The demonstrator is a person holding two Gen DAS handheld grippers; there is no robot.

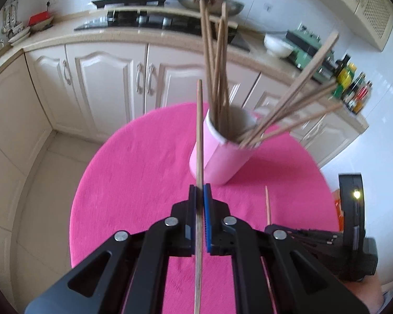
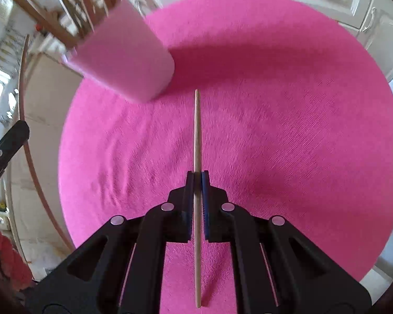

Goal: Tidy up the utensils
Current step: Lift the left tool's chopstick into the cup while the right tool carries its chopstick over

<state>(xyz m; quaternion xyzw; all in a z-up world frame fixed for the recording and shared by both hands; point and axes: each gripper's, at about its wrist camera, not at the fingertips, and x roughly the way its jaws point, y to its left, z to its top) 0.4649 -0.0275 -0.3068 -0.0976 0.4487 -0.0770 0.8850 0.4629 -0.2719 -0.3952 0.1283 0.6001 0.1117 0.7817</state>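
A pink cup (image 1: 220, 154) stands on the round pink table (image 1: 133, 172), with several wooden chopsticks (image 1: 217, 60) leaning out of it. My left gripper (image 1: 199, 187) is shut on one wooden chopstick (image 1: 199, 130), which points forward just left of the cup. In the right wrist view my right gripper (image 2: 197, 174) is shut on another wooden chopstick (image 2: 197, 130) above the table (image 2: 275, 104), with the pink cup (image 2: 125, 60) ahead to the left. That right gripper (image 1: 301, 235) and the tip of its chopstick (image 1: 267, 204) show at the lower right of the left wrist view.
Cream kitchen cabinets (image 1: 104, 78) and a counter with a stove (image 1: 154, 21), pots, a white bowl (image 1: 277, 44) and bottles (image 1: 353, 89) lie beyond the table. Tiled floor (image 1: 39, 183) is to the left. The left gripper's arm (image 2: 5, 146) shows at the right wrist view's left edge.
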